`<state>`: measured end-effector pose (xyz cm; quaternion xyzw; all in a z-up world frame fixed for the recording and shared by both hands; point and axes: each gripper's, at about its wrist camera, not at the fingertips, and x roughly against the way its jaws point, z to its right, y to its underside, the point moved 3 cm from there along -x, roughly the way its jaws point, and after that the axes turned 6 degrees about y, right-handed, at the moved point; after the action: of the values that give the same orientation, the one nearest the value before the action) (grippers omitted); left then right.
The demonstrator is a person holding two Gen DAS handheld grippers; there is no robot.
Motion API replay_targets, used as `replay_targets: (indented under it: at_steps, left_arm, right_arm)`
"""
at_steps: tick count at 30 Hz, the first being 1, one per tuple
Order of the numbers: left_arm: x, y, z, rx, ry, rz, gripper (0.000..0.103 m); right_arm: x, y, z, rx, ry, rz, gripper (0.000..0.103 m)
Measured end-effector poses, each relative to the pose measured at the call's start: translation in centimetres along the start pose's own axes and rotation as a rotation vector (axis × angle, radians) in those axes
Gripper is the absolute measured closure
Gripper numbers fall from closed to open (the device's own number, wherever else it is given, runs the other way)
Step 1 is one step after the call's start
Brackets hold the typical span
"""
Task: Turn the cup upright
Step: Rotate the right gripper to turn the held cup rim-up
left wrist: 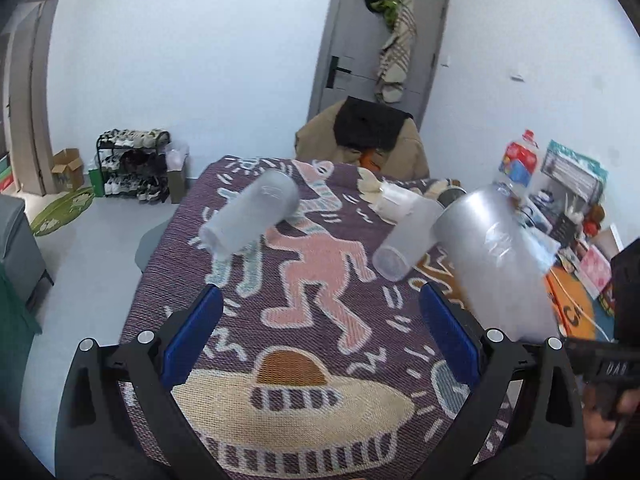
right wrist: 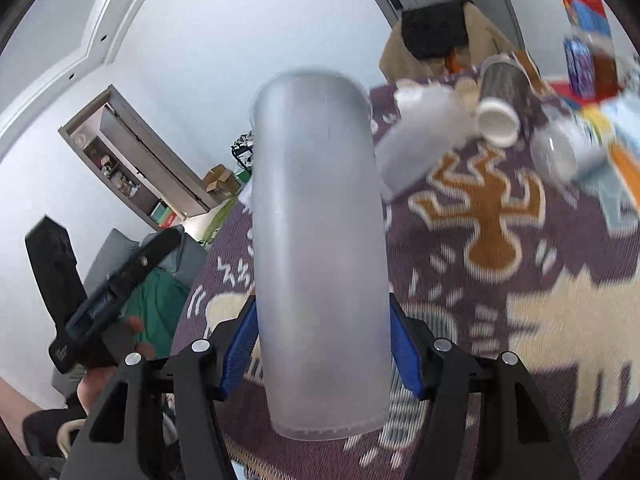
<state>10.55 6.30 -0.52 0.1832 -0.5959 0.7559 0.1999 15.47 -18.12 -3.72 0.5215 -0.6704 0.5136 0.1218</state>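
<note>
My right gripper (right wrist: 322, 344) is shut on a tall frosted plastic cup (right wrist: 320, 240), held tilted in the air above the patterned table cloth (right wrist: 520, 320). The same held cup shows at the right of the left wrist view (left wrist: 492, 256). My left gripper (left wrist: 320, 320) is open and empty over the cloth (left wrist: 312, 280). Two more frosted cups lie on their sides on the cloth, one at the far left (left wrist: 250, 216) and one in the middle (left wrist: 408, 236), also in the right wrist view (right wrist: 420, 140).
A white cup (right wrist: 496, 120), a dark metal tumbler (right wrist: 504, 76) and a clear glass (right wrist: 560, 156) lie at the far end of the table. A chair with a jacket (left wrist: 372, 136) stands behind it. Boxes and a bottle (left wrist: 520, 160) crowd the right side.
</note>
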Motion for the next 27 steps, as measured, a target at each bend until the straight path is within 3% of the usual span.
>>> replay_targets:
  at_steps: [7,14,16,19,24,27]
  left_arm:
    - [-1.1,1.1,2.0,-0.034,0.03,-0.053,0.006]
    - [-2.2,2.3,2.9,-0.022,0.085,-0.111,0.006]
    - [-2.6,2.6,3.1,-0.01,0.108,-0.13,0.006]
    - [-3.2,2.8,3.4,0.019,0.153,-0.161,0.006]
    - [-5.8,3.7,3.6,0.146,0.266,-0.286,0.006]
    - [-7.4,4.6,3.6,0.203,0.289,-0.344,0.006]
  right_arm:
    - [-1.0,3.8,2.5,-0.101,-0.003,-0.021,0.043]
    - [-2.2,6.3,2.9,-0.119,-0.007,-0.066,0.041]
    - [-1.6,6.2,3.1,-0.128,-0.014,-0.043,0.026]
    - [-0.2,5.7,3.5,-0.123,0.008,0.012,0.022]
    - [1.4,5.4,5.5,-0.142,0.039,0.057,0.021]
    - [2.0,5.6,7.0,-0.166,0.05,0.069,0.019]
